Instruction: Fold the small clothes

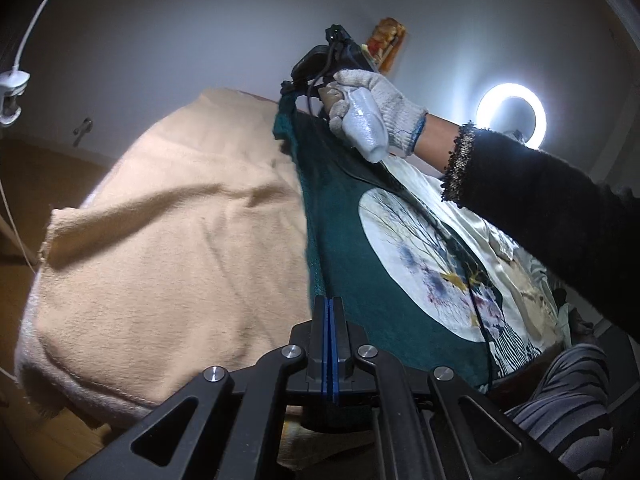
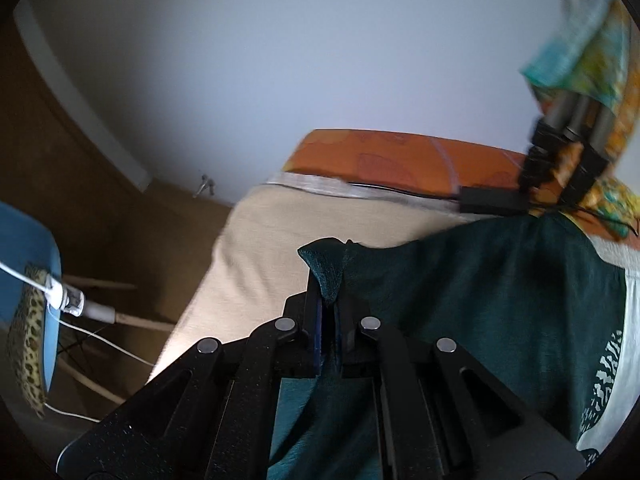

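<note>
Teal garment held up by 2 corners, no fold made yet
L gripper (image 1: 329, 312) pinched tight on teal garment (image 1: 384, 280) edge; R gripper (image 2: 327, 300) nipped on a corner at its 12 o'clock; cloth stretched over beige blanket (image 1: 180, 240), all folds remaining

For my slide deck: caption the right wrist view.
Right gripper clamps a corner of the dark green printed garment above the beige blanket-covered surface.
</note>
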